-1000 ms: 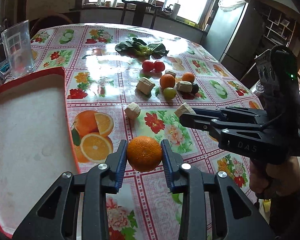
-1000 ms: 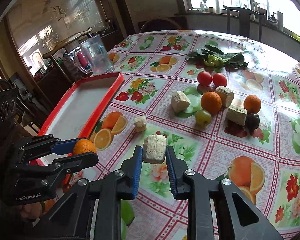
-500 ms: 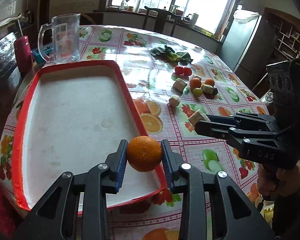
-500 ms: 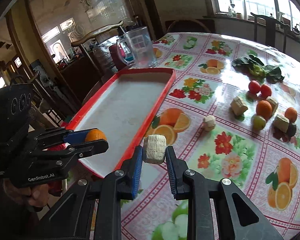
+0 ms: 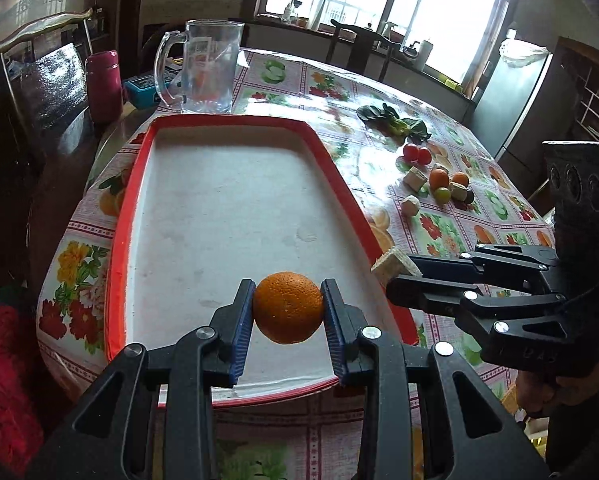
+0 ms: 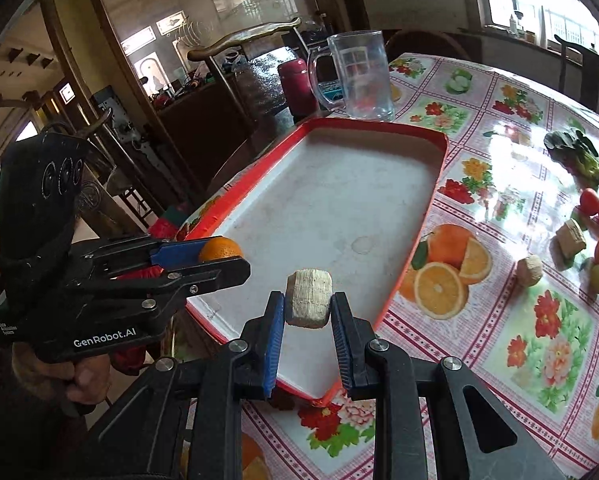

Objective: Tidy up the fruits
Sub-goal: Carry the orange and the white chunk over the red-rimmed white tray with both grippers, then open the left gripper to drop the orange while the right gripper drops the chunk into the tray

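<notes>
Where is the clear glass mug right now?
The glass mug stands on the table just beyond the far end of the red tray, beside a dark red bottle.

Mug behind tray; fruits right.

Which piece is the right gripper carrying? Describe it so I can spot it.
Find the red-rimmed tray beside the clear mug. Over its near corner the right gripper holds a pale beige chunk. Unlike the left gripper's round orange, it is blocky and ridged.
</notes>
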A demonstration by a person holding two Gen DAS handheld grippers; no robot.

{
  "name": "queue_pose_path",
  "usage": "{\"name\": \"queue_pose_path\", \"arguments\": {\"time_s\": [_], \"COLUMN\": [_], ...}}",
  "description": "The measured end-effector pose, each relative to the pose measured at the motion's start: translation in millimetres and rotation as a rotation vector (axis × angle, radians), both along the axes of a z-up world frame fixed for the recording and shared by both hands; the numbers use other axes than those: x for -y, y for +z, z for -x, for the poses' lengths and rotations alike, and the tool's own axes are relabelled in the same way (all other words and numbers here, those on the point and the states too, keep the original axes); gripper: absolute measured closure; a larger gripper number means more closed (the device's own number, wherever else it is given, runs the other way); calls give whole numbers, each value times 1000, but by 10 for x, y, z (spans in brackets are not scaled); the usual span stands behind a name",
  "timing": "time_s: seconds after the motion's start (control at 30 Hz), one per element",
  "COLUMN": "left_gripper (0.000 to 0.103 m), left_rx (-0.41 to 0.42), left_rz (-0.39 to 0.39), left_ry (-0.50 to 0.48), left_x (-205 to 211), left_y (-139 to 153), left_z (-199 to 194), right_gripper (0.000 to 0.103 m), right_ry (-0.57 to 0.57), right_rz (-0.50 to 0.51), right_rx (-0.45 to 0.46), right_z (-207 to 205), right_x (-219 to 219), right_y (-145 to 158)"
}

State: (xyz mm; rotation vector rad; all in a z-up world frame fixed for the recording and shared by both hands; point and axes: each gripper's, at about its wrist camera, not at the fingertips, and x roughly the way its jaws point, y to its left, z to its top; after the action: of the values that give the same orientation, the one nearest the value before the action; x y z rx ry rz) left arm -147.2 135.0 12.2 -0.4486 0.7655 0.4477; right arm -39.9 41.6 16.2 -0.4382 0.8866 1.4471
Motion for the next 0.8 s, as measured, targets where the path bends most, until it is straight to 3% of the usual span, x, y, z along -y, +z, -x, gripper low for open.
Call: {"name": "queue_pose_path", "arguments": {"time_s": [0.5,0.8], "left_gripper": [72,71], "left_rx": [-70,-96], "left_rz": [45,37], "left_ry": [72,73], "left_x": [-297,-305], "left_y": [-326,-373], "left_z": [149,110], "right_gripper": [79,72], "right_ry": [71,78], "right_rz": [97,116], "right_rx": [50,61], "right_z": [286,279], "right_x": [-407,-452], "right_y": [-319,-370]}}
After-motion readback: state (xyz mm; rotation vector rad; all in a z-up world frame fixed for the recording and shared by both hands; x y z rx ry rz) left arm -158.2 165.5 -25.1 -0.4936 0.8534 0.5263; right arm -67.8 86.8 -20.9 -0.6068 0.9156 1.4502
